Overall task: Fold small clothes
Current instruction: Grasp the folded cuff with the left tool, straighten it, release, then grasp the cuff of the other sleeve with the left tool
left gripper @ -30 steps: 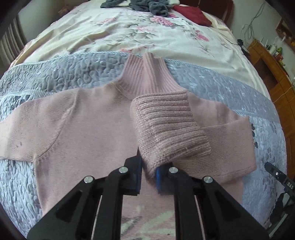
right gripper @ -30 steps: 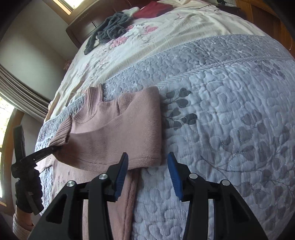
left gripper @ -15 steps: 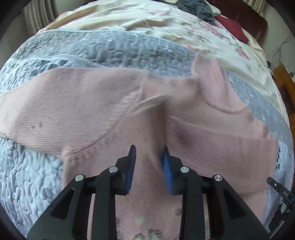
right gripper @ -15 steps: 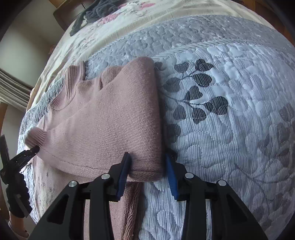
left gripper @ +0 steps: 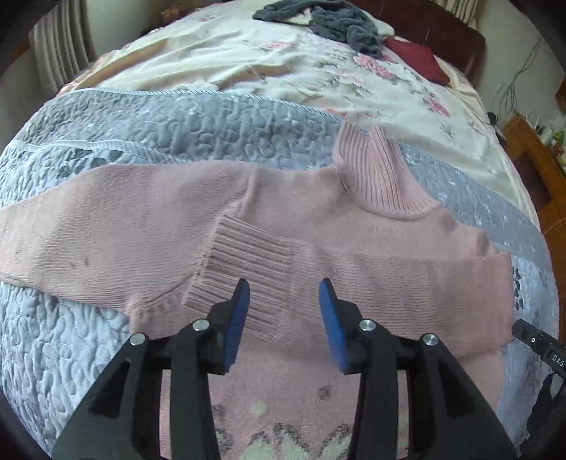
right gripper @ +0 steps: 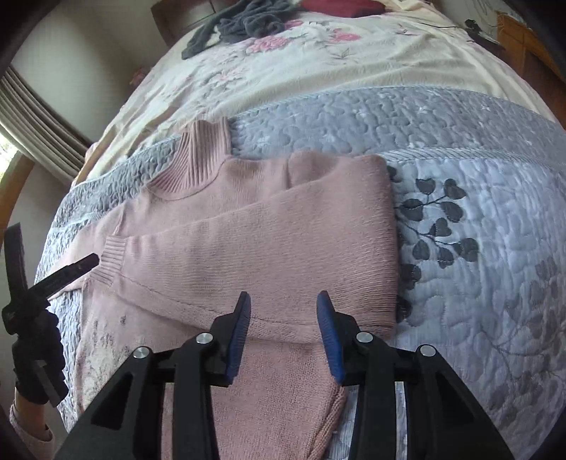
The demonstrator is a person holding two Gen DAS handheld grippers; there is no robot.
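The ribbed cuff [left gripper: 244, 279] now lies released on the sweater [left gripper: 353, 226]; both grippers' jaws wide, empty.

Right tool [right gripper: 284, 300] gapes over pink sweater [right gripper: 254, 247].

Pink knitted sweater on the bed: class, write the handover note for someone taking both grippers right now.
Left gripper: open, empty, hovering over the ribbed cuff.
Right gripper: open, empty, over the folded sleeve's lower edge.
The pink knitted turtleneck sweater lies flat on the grey-blue quilted bedspread, collar pointing up the bed.
Done: one sleeve is folded across the chest, cuff lying near the opposite armpit.
Left: the other sleeve lies stretched out sideways; fold it in, then probably fold the body up.
Other clothes, a dark grey pile and a dark red piece, lie at the far end.
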